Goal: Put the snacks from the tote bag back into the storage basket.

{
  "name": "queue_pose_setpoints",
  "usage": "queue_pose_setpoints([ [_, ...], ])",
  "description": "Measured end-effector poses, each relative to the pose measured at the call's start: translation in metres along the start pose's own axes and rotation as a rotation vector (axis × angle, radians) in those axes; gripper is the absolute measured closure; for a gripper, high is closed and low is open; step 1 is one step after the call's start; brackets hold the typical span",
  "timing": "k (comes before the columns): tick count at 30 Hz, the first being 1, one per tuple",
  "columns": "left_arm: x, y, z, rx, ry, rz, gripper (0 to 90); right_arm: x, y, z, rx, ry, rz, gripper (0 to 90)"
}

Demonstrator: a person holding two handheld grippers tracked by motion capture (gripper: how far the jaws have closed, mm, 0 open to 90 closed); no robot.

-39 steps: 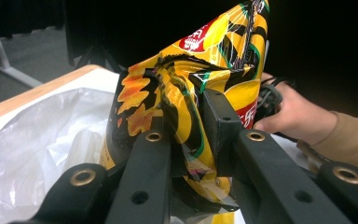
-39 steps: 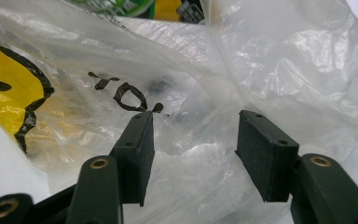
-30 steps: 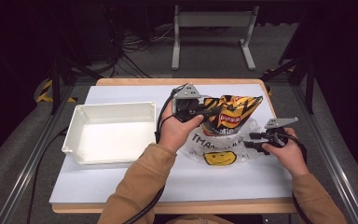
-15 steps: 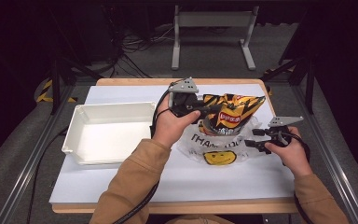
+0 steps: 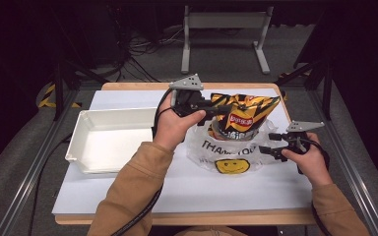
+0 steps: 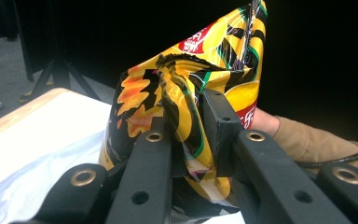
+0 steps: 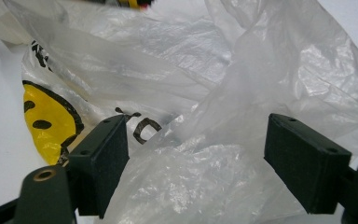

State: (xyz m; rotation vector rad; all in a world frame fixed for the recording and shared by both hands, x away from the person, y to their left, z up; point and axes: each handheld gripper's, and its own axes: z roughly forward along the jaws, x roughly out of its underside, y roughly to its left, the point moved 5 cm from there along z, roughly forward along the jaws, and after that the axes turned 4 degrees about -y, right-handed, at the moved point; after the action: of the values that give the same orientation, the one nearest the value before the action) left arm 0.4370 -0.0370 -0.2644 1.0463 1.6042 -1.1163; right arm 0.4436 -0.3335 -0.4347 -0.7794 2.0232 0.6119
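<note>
The left gripper [image 5: 220, 109] is clamped on a crumpled corner of the yellow-and-black foil chip bag [image 5: 243, 116], its jaws pinching a fold of the foil in the left gripper view [image 6: 186, 116]. Held that way, the chip bag hangs upright over the translucent plastic shopping bag with a yellow smiley face [image 5: 226, 152], which lies on the white table covering [image 5: 128, 191]. The right gripper [image 7: 196, 154] has its jaws spread apart with loose plastic bunched between them, probably to steady or open the shopping bag's mouth, though that opening is hard to make out. A white rectangular plastic tray [image 5: 78, 147] sits well apart at the left.
</note>
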Motion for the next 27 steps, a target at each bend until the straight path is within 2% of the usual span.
queue_pose_setpoints([
  [11, -0.013, -0.004, -0.016, -0.006, -0.009, 0.007, 80.5, 0.0, 0.0, 0.0, -0.001, -0.006, -0.002, 22.2],
  [18, -0.023, -0.007, -0.029, -0.008, -0.033, 0.0, 80.7, 0.0, 0.0, 0.002, -0.004, -0.003, 0.0, 22.3],
  [22, -0.028, -0.009, -0.034, -0.006, -0.042, 0.01, 80.7, 0.001, 0.001, 0.002, -0.005, 0.0, 0.002, 22.2],
  [27, -0.031, -0.009, -0.046, -0.026, -0.037, 0.012, 80.8, 0.0, 0.0, 0.001, -0.003, -0.006, 0.001, 22.2],
])
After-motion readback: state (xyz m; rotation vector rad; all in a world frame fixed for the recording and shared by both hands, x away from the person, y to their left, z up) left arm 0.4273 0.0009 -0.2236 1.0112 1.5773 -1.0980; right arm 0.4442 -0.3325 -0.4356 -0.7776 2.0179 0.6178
